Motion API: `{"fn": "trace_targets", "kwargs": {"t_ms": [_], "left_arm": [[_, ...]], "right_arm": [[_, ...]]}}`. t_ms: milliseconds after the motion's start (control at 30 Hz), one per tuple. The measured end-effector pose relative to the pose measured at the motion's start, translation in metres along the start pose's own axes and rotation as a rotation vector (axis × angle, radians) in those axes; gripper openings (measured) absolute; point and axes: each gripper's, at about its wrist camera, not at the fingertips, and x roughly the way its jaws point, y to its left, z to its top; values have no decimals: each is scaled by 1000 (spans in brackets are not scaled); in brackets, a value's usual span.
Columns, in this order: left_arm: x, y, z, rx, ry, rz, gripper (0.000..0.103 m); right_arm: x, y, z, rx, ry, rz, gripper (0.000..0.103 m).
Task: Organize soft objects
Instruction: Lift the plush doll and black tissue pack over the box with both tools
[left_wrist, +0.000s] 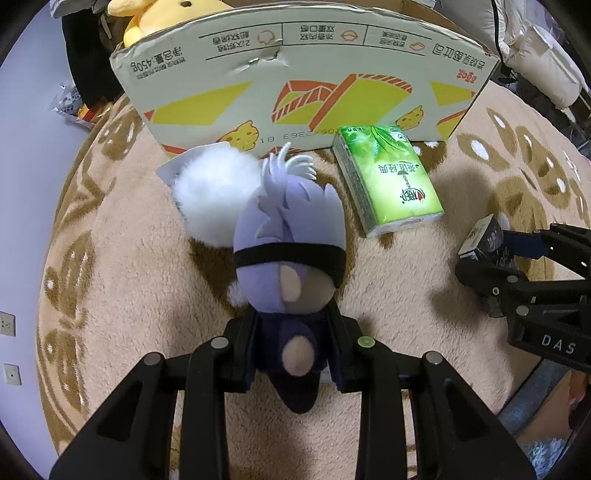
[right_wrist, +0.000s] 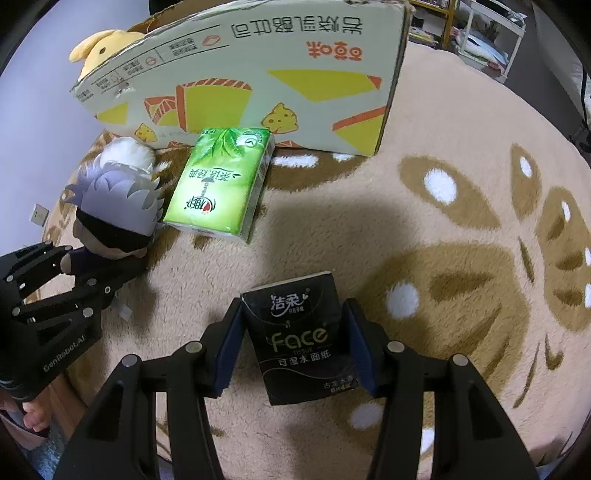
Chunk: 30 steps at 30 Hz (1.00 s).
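A small plush doll with lilac hair, a black blindfold and a dark body lies on the beige rug; my left gripper is shut on its dark body. The same plush doll and left gripper show at the left of the right wrist view. My right gripper is shut on a black tissue pack resting on the rug. That black tissue pack and right gripper appear at the right of the left wrist view. A green tissue pack lies between them, free.
A white cardboard box with yellow and orange print stands behind the objects, a yellow plush toy inside it. A white fluffy ball lies beside the doll's head. A beige patterned rug covers the floor.
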Motion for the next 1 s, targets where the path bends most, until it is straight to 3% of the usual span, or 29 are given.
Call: {"fn": "trace_targets", "kwargs": {"t_ms": [300,533,867,1000], "left_arm": [[-7,-1,-5,-13,-15,20,29],[-29,-1,-8,-33,-84,27,29],[-75,7,-12,-81,-248,35,29],[-87,12,-14,-102,-303,80,29]], "right_arm": [[-7,-9,-1,-1,-23,7,56],[-26,-4,-1,-9,-94,6,54],[-78,-1,-6,-34,-316,7,51],[-100,5,-8,-42,-425,14,51]]}}
